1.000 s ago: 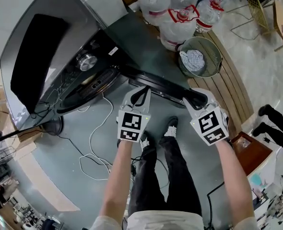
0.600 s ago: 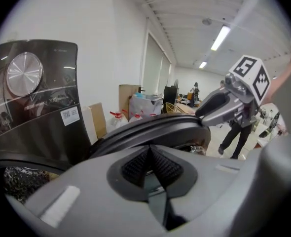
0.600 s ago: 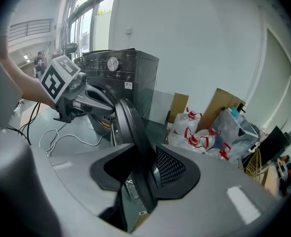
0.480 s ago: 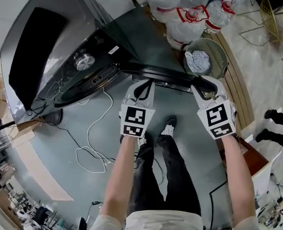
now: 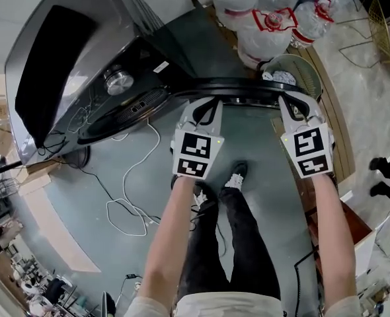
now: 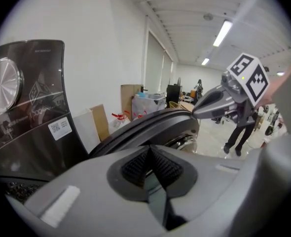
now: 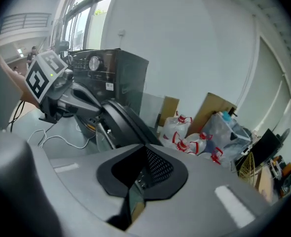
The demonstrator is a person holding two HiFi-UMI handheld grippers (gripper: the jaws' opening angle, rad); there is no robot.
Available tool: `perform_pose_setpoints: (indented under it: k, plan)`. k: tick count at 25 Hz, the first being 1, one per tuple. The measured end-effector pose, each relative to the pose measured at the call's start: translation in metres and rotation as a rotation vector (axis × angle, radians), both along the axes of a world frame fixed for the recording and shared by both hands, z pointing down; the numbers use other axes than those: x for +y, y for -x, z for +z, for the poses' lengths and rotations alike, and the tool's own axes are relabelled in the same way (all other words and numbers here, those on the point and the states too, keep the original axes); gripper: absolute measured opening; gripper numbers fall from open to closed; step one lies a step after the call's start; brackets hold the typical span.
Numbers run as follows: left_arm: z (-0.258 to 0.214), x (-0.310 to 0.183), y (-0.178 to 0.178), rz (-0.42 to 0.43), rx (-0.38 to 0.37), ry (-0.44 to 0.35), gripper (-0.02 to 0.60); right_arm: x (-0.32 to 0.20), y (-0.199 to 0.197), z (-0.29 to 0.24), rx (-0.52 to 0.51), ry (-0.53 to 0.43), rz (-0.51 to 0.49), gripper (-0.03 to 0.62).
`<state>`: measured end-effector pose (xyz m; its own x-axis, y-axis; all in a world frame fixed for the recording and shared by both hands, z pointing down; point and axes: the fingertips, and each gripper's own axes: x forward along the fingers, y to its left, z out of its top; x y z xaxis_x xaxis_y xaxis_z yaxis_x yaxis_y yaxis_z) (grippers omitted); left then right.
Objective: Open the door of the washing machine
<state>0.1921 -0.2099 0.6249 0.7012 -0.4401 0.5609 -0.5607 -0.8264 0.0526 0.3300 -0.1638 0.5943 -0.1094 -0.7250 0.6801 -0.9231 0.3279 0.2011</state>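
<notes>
The dark washing machine [image 5: 82,58] stands at the upper left, its drum opening facing the floor space. Its round black door [image 5: 248,88] is swung out and shows edge-on as a dark arc. My left gripper [image 5: 205,107] is shut, its tips against the door's near rim [image 6: 150,122], and nothing shows between its pads. My right gripper [image 5: 295,105] sits at the door's free end. Its jaws have just been closing and now look shut with nothing seen between them. In the right gripper view the door [image 7: 118,120] lies just left of the jaws [image 7: 146,154].
Several large water bottles [image 5: 261,12] and a round basket holding a cloth [image 5: 294,68] stand right behind the door. A white cable [image 5: 125,197] loops over the floor at left. My own shoes [image 5: 234,174] are below the grippers. Another person's feet [image 5: 383,177] are at right.
The door has swung further out, up and to the right in the head view. Both grippers moved up with it. The right gripper, earlier round the door's end, has closed.
</notes>
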Motion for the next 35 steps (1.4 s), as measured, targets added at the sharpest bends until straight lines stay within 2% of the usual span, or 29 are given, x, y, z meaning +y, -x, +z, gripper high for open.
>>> perform_pose_setpoints:
  k: [3, 8, 20, 27, 35]
  plan:
    - [0.001, -0.008, -0.005, -0.006, -0.008, 0.006, 0.058, 0.0, 0.004, 0.01, -0.02, 0.027, 0.012, 0.0]
    - [0.0, -0.021, -0.01, -0.026, 0.007, 0.023, 0.057, 0.004, 0.015, 0.01, -0.073, 0.013, 0.046, 0.0]
    - [0.001, -0.009, -0.004, -0.017, 0.019, 0.041, 0.057, -0.005, 0.012, 0.008, -0.147, -0.014, 0.136, 0.0]
    - [0.001, -0.01, -0.006, -0.046, 0.025, 0.046, 0.058, -0.003, 0.007, 0.007, -0.151, -0.009, 0.145, 0.0]
    - [-0.003, -0.009, -0.003, -0.06, 0.029, 0.036, 0.058, 0.022, 0.029, 0.005, -0.2, -0.011, 0.136, 0.0]
